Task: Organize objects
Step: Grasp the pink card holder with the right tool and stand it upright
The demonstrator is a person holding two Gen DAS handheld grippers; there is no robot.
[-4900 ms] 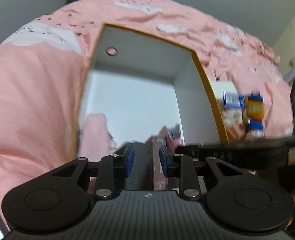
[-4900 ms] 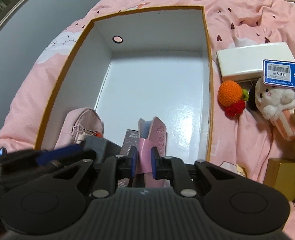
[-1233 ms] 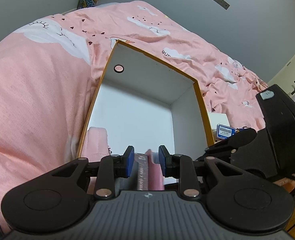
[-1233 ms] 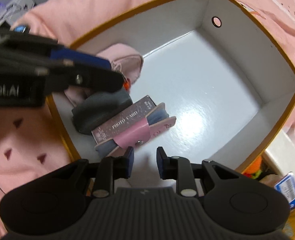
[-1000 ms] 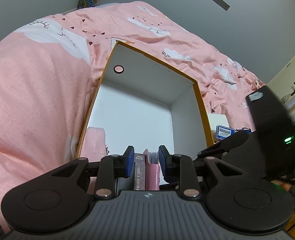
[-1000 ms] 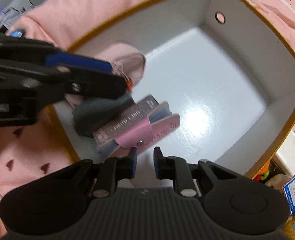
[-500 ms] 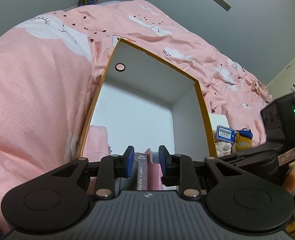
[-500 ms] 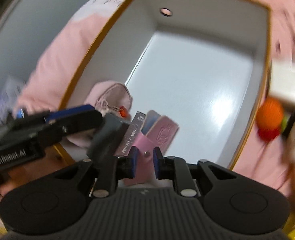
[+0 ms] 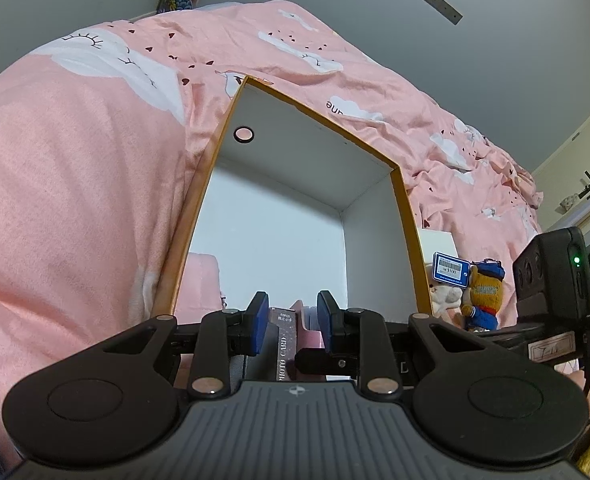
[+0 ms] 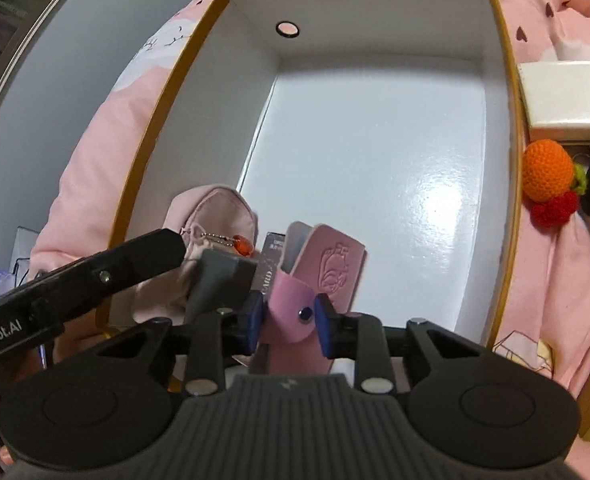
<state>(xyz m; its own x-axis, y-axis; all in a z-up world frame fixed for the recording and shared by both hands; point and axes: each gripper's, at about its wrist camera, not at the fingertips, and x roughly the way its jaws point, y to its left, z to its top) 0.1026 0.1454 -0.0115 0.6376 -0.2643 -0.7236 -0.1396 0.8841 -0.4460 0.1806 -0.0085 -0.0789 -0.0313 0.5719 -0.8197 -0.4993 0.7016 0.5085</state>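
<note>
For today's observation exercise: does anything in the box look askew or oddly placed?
Yes. The pink snap case leans tilted against the photo card box, crowded into the white box's near corner beside the pink pouch, between the opening right tongs.

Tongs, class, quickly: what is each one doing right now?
Left tongs: cannot be told.
Right tongs: opening, around the pink snap-buttoned leather card holder.
</note>
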